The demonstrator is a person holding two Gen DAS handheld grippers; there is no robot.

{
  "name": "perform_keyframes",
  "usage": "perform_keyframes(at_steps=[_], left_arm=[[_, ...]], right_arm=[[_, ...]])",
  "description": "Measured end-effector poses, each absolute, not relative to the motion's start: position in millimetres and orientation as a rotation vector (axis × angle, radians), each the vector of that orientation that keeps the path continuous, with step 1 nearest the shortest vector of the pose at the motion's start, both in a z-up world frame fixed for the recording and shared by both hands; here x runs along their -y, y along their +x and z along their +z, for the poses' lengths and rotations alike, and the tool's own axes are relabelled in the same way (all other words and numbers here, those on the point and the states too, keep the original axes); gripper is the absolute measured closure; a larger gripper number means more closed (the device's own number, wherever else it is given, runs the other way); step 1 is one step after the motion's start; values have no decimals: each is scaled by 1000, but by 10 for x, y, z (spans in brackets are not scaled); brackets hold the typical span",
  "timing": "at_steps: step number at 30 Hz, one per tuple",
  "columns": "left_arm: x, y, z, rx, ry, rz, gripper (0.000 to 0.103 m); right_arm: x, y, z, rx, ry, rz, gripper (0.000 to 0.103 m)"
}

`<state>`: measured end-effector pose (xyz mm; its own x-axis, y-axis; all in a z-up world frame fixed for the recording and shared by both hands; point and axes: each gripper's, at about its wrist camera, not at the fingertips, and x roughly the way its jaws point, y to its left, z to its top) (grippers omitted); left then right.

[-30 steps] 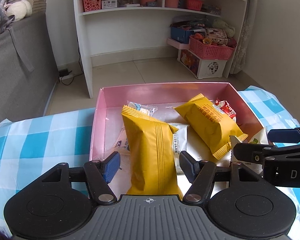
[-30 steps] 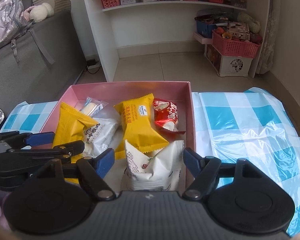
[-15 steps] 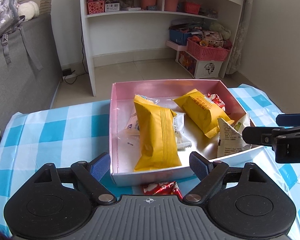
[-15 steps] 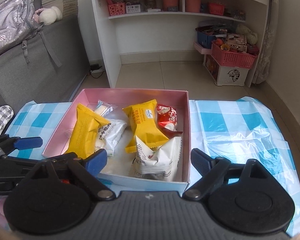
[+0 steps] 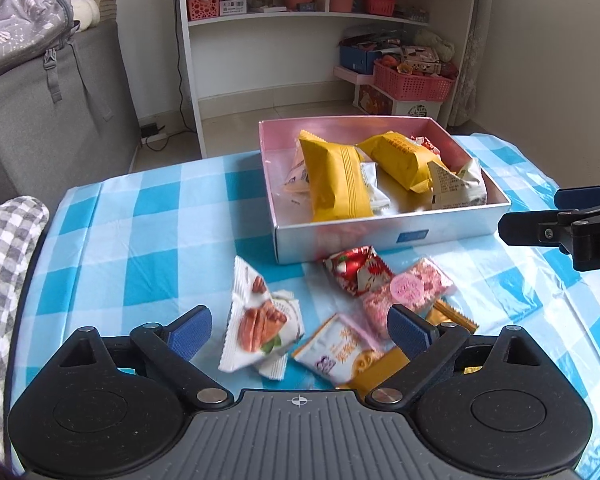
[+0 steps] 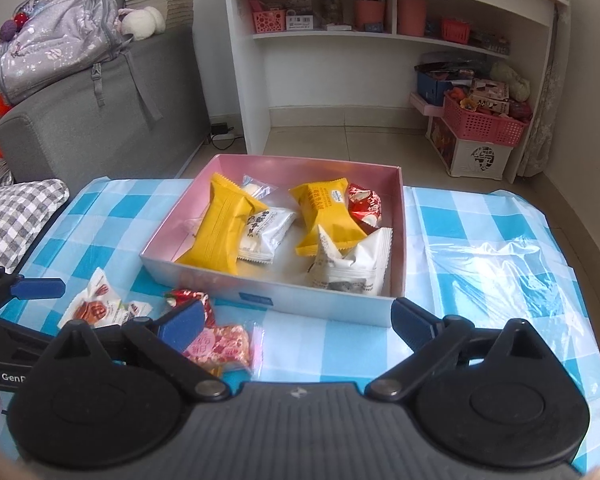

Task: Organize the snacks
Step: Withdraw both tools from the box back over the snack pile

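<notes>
A pink box [image 5: 392,236] [image 6: 280,300] on the blue checked cloth holds two yellow packets [image 5: 334,184] [image 6: 220,228], white packets [image 6: 348,268] and a red one [image 6: 364,204]. Loose snacks lie in front of it: a white nut packet [image 5: 260,320] [image 6: 94,308], a red candy packet [image 5: 358,272], a pink packet [image 5: 406,292] [image 6: 220,344] and an orange-white one [image 5: 336,354]. My left gripper [image 5: 300,334] hovers over the loose snacks, its jaws opening, nothing pressed between them. My right gripper [image 6: 296,318] stands before the box's front wall, jaws opening, holding nothing.
A grey checked cushion [image 5: 4,264] lies at the table's left edge. Behind the table are a grey sofa [image 6: 100,128] with a backpack, a white shelf unit [image 6: 380,40] and pink baskets [image 6: 484,124] on the floor. Crinkled clear plastic [image 6: 500,264] covers the cloth at right.
Both grippers have pulled back from the box and opened wider, leaving the yellow packet and the white packet inside. The loose snacks in front of the box have come into view.
</notes>
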<state>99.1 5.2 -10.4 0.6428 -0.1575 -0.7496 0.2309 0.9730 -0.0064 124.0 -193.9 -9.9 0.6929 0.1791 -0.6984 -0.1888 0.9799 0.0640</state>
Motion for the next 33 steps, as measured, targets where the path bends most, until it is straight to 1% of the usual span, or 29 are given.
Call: perform_keyframes(at_steps=[4,9,17,22,31,33], left_arm=[[-131,736,-166,-832,110,-226,7],[-213,464,-295,-837,132,-248,5],[-290,99,-539,-844,210,-329,5],[-336,23,-646,-854,232,-364,5],[-432,45,-739,-856,194,-363,4],[-428,53,-746,-852,194,-361,3]], right_arm=[[1894,1079,-213,-799,24,234,1],[1743,849,-378,-807,-85,260,1],[1587,549,-600,-801,-156,338,0],[1492,389,-752,-801,-225,389,0],[1518,279,-962,-845,-249,418,0],[1521,251,-969,-829,-258,423,0]])
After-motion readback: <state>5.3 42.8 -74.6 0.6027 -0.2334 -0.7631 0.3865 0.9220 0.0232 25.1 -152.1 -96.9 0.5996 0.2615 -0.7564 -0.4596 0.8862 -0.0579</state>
